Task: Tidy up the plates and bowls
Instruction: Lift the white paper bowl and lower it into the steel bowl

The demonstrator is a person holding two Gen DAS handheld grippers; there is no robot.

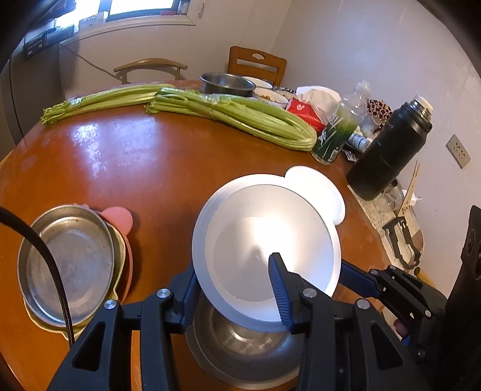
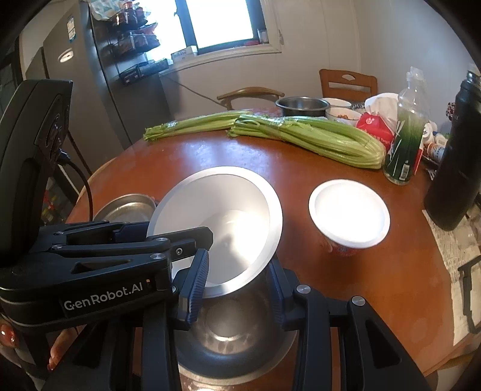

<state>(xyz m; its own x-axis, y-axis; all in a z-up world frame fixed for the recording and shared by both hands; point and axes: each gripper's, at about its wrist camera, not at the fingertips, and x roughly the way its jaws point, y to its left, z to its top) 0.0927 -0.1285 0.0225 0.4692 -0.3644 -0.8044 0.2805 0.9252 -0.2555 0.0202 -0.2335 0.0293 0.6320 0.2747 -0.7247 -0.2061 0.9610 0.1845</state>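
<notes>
Daylight pours in from the window (image 2: 221, 22), which is blown out to plain white in both views. It throws a hard glare onto the inside of the tilted white bowl (image 1: 264, 237), washing out its surface, and onto the lid of the paper cup (image 2: 348, 213). The glossy wooden table (image 1: 126, 162) carries broad pale reflections. The room corners and fridge (image 2: 75, 84) sit dim. Fisheye bending curves the walls and table edge, black vignette fills the corners, and the near gripper parts look soft and dark, their undersides in shadow
</notes>
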